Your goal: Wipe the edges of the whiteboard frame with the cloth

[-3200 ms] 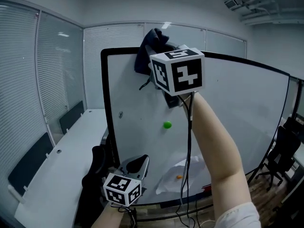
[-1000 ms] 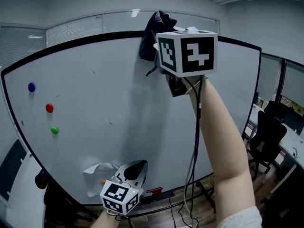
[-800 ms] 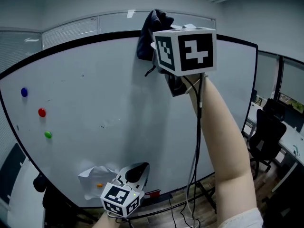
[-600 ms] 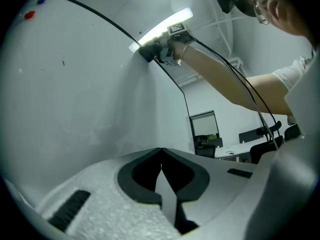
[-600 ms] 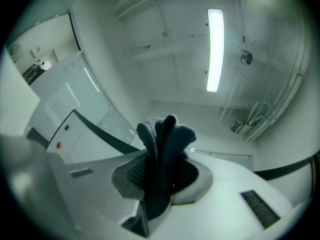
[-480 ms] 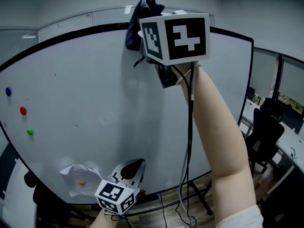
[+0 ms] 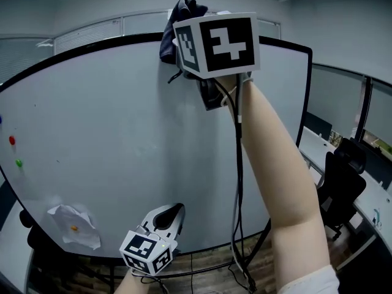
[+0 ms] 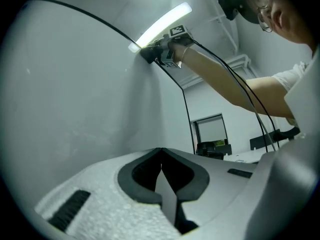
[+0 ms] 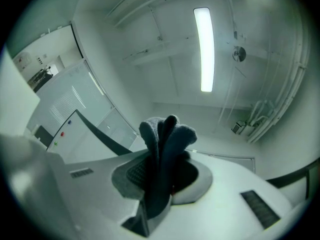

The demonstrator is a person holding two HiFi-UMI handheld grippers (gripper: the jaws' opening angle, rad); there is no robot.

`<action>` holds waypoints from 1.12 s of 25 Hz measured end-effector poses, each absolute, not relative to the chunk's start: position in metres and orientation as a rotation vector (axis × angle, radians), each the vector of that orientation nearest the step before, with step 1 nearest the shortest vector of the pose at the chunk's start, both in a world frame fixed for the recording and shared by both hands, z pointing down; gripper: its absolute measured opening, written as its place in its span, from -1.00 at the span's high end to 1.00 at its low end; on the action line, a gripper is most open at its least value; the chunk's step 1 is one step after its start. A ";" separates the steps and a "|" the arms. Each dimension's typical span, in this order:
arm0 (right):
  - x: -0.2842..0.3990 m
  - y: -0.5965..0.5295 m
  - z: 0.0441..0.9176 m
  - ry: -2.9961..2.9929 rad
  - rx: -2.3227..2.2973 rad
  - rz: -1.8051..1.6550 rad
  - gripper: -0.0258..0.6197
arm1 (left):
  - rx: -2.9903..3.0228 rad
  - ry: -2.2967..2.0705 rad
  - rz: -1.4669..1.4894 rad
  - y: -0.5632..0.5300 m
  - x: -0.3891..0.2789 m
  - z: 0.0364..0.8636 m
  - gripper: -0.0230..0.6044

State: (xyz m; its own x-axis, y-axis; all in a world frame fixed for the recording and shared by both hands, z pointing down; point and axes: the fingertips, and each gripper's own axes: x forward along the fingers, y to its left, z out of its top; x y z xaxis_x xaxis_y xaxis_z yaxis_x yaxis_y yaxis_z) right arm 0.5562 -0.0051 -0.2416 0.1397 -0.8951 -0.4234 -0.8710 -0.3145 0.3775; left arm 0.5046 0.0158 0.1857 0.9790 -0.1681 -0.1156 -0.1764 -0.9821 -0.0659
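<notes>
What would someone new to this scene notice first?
First, the right hand-held gripper, raised overhead and shut on a dark cloth at the black top frame edge of a large whiteboard. Next, the left hand-held gripper, shut and empty, low by the board's bottom, and a crumpled paper at the board's lower left.

Crumpled paper (image 7: 64,216) lower left, black chair (image 7: 344,173) right
</notes>
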 end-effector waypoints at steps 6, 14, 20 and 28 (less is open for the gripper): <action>0.597 0.020 -0.244 -1.838 2.315 -0.938 0.71 | -3.045 0.330 0.154 0.044 0.545 0.186 0.87; 0.644 0.044 -0.243 -1.830 2.312 -0.956 0.71 | -3.053 0.378 0.166 0.064 0.586 0.186 0.87; 0.691 0.074 -0.244 -1.778 2.358 -0.953 0.71 | -3.056 0.348 0.174 0.084 0.623 0.186 0.87; 0.763 0.116 -0.247 -1.716 2.450 -0.928 0.71 | -3.041 0.256 0.143 0.114 0.679 0.184 0.87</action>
State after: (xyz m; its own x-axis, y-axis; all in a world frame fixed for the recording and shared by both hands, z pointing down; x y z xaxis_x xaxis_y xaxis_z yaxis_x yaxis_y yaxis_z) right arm 0.7625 0.1156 -0.2471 0.2242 -0.8601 -0.4582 -0.8542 -0.3997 0.3324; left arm 0.6791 0.1142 0.1835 0.9816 -0.1624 -0.1003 -0.1705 -0.9823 -0.0782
